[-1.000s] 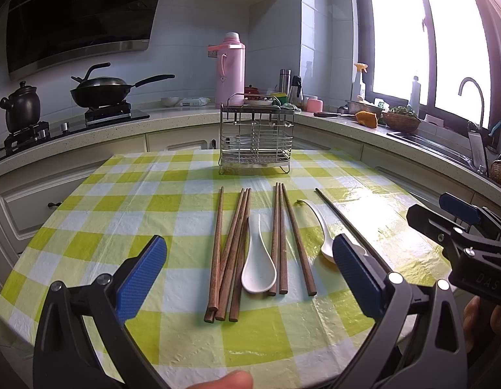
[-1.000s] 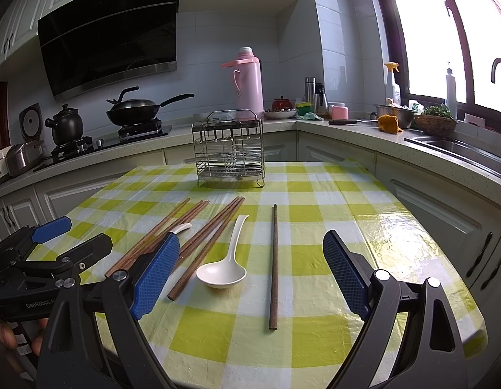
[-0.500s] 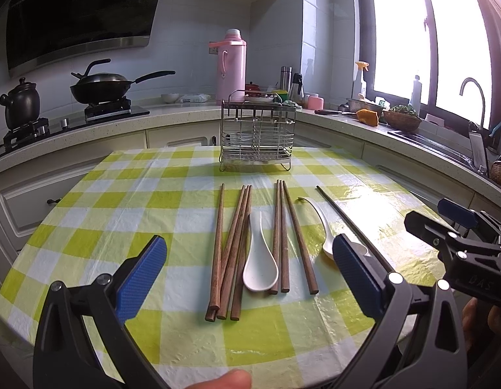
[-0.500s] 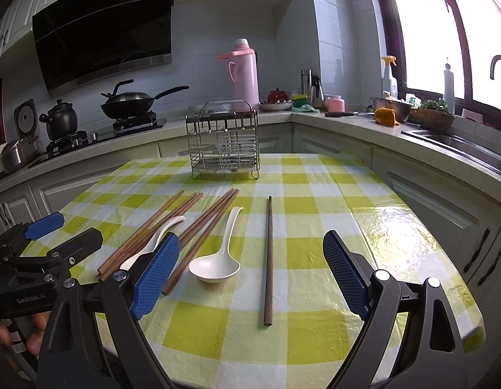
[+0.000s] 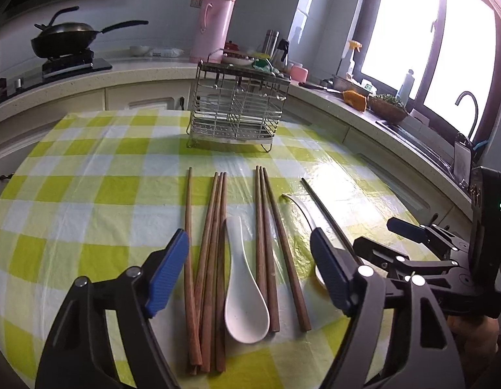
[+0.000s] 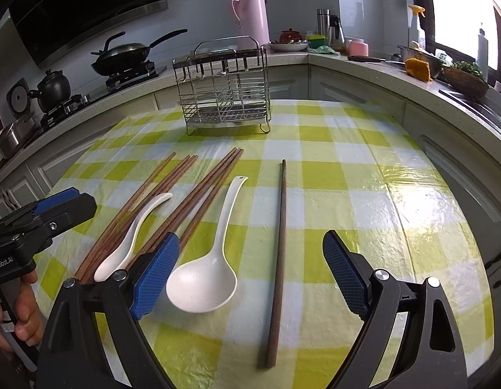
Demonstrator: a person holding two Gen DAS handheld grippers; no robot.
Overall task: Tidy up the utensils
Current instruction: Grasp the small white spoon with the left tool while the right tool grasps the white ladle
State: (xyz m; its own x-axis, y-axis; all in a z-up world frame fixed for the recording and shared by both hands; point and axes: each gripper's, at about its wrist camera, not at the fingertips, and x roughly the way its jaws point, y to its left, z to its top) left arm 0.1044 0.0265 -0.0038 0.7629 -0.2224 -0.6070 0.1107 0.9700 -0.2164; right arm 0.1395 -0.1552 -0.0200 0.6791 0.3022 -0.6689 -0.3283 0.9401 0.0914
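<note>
Several brown chopsticks (image 5: 211, 253) and two white spoons lie side by side on the checked table. My left gripper (image 5: 250, 275) is open and empty, low over one white spoon (image 5: 245, 304) and the chopstick groups. My right gripper (image 6: 250, 275) is open and empty, over the other white spoon (image 6: 201, 278) and a single chopstick (image 6: 279, 253). The wire utensil rack (image 5: 237, 113) stands empty at the table's far side; it also shows in the right wrist view (image 6: 223, 97). Each gripper shows in the other's view: the right one (image 5: 412, 253) and the left one (image 6: 39, 217).
The round table has a green and white plastic cloth (image 6: 364, 178). A counter curves behind it with a pink thermos (image 6: 250, 9), a wok (image 6: 127, 55), a black kettle (image 6: 52, 90) and a sink (image 5: 461, 149) by the window.
Both grippers have moved forward and down toward the utensils. The left has tilted to look down on the chopsticks. Both stay open and nothing has been picked up.
</note>
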